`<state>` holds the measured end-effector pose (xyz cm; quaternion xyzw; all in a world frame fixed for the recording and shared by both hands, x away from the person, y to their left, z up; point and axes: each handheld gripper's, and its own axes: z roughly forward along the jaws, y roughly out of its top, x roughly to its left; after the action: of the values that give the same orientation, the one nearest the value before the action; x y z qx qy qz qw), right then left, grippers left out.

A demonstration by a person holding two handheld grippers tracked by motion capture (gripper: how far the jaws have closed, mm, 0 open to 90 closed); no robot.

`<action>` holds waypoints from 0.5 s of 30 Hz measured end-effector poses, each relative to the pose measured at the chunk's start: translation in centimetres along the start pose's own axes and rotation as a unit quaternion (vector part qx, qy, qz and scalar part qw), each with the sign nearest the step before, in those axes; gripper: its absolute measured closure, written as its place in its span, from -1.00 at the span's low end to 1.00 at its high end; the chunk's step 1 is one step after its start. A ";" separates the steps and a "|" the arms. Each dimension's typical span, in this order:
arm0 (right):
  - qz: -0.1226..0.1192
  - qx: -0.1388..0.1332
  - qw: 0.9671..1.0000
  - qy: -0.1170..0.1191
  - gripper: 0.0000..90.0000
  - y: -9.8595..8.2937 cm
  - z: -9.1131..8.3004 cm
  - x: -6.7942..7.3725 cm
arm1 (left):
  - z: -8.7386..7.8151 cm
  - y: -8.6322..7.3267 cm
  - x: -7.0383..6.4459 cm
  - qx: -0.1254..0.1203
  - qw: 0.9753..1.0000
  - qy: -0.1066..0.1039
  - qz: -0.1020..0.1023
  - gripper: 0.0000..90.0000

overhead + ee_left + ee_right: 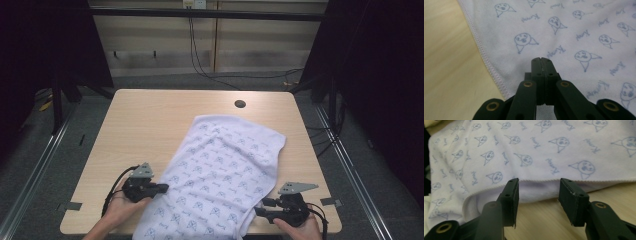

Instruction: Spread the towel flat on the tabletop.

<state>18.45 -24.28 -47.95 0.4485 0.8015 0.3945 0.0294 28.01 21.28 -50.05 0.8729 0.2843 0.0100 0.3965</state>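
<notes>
Overall light: the high view was dim at its edges, with black curtains swallowing both sides; the pale wooden table (150,125) was evenly lit from above.
Shadows: soft and short, a faint one lay under the right edge of the white cloth printed with blue cartoon faces (220,170).
Glare: none on the tabletop; the cloth read slightly bluish.
Sharpness: the high view was soft and grainy.
Left gripper view: the print was crisp, while the near black jaws blurred slightly.
Right gripper view: the far cloth softened, and the hem's underside was shaded.
</notes>
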 end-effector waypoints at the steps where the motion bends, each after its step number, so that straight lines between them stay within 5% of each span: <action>1: 0.002 -0.001 1.000 0.002 0.10 0.2 0.3 0.0 | -0.5 -0.5 -0.1 0.001 1.000 -0.005 -0.006 0.99; 9: 0.014 0.005 1.000 0.015 0.00 2.1 3.3 0.1 | -3.0 -3.1 -1.1 0.009 0.999 -0.035 -0.023 0.92; 13: -0.017 0.019 1.000 -0.017 0.01 2.4 4.4 0.6 | -2.5 -2.5 -1.1 0.005 0.999 -0.042 -0.022 0.77; 15: -0.025 0.021 0.999 -0.036 0.18 2.7 4.8 0.9 | -2.0 -2.0 -1.1 0.007 0.999 -0.039 -0.019 0.72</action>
<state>21.76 -19.96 -49.15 0.4423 0.8192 0.3603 0.0584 25.63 23.15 -49.83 0.8696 0.2855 -0.0333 0.4014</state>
